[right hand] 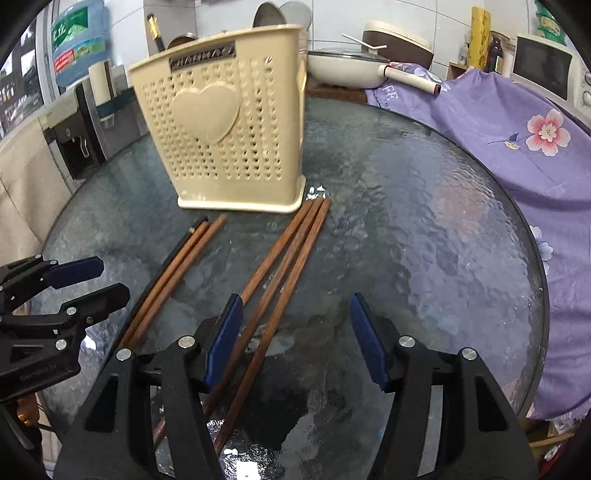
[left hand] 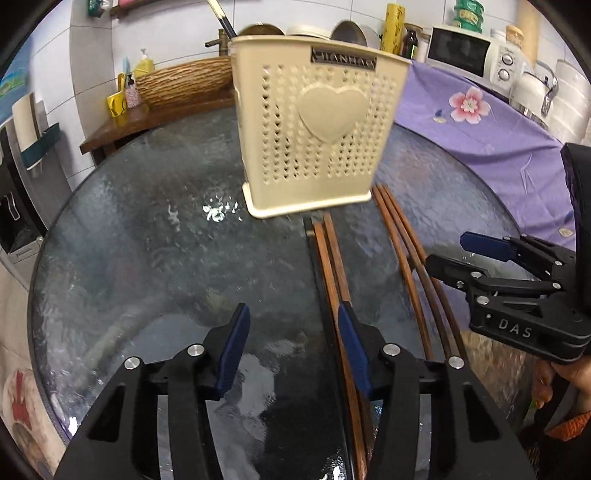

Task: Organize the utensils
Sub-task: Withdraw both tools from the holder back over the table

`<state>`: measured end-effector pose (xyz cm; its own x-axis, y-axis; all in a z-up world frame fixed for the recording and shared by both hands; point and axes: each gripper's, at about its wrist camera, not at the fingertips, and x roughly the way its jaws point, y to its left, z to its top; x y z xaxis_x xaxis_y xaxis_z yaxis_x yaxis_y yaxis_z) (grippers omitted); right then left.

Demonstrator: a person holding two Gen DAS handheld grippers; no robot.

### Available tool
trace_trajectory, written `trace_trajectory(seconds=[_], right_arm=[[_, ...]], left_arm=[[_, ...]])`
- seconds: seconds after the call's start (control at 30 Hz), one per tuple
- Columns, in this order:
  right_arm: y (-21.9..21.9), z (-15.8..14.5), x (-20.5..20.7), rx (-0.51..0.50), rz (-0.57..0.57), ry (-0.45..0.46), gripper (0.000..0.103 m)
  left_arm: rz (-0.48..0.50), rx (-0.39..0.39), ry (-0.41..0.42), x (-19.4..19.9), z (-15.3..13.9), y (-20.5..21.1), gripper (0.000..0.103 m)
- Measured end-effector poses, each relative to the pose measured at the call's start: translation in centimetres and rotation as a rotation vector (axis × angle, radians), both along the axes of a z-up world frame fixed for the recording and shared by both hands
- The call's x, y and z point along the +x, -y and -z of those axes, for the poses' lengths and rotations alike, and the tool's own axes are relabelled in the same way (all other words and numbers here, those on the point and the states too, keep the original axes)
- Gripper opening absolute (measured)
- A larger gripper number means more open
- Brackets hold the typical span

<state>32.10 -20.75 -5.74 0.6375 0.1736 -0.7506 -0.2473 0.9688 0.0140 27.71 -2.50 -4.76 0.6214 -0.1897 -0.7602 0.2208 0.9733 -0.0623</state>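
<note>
A cream perforated utensil holder point(left hand: 317, 136) point(right hand: 221, 122) with a raised heart stands on the round glass table point(left hand: 147, 258) point(right hand: 424, 221); a dark chopstick point(left hand: 221, 18) pokes out of its top. In front of it lie two bunches of chopsticks: one black with two brown point(left hand: 332, 258) point(right hand: 173, 273), and three brown point(left hand: 402, 236) point(right hand: 288, 251). My left gripper point(left hand: 293, 332) point(right hand: 112, 278) hangs open above the table, the first bunch running under its right finger. My right gripper point(right hand: 295, 314) point(left hand: 448, 251) is open too, the second bunch passing beneath its left finger. Neither holds anything.
A purple floral cloth point(left hand: 480, 122) point(right hand: 517, 140) drapes the counter along the table's right edge, with a microwave point(left hand: 469, 51) behind it. A woven basket point(left hand: 184, 83) sits back left, a white pan point(right hand: 343, 70) behind the holder. A person's hand point(left hand: 554, 380) grips the right tool.
</note>
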Motion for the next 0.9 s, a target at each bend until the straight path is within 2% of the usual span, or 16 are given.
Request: trace_trajectory(seconds=[0.3,0.37,0.5,0.67,0.73,0.83,0.9], right_arm=[[0.1,0.3,0.3,-0.029,0.01,-0.009,0.06],[0.5,0.3,0.2,-0.045,0.014,-0.008,0.06],[2.9,0.4,-0.3,-0.053,0.056,-0.014,0.06],[4.9,-0.1,-0.6,-0.012,0.104,-0.01,0.06],[4.7,-0.4,-0.5,-0.015,0.093,-0.007,0.06],[3.9,-0.6,-0.2,-0.019,0.064,-0.009,0.06],[3.4,-0.6,-0.1,-0.026,0.056,-0.005,0.06]], left_arm=[[0.017,0.027,-0.011,-0.2,1.0,0.9,0.047],[0.011,0.009,-0.005,-0.2,1.1,0.3,0.047],[-0.059,0.044,-0.001,-0.1,1.2,-2.0,0.047],[-0.154,-0.032,-0.019,0.0,1.2,-5.5,0.047],[-0.144,-0.048,-0.007,-0.1,0.8,-5.2,0.046],[-0.062,-0.094,-0.018,-0.2,0.3,-3.4,0.047],[-0.033,-0.077,-0.02,-0.2,0.4,-2.2,0.047]])
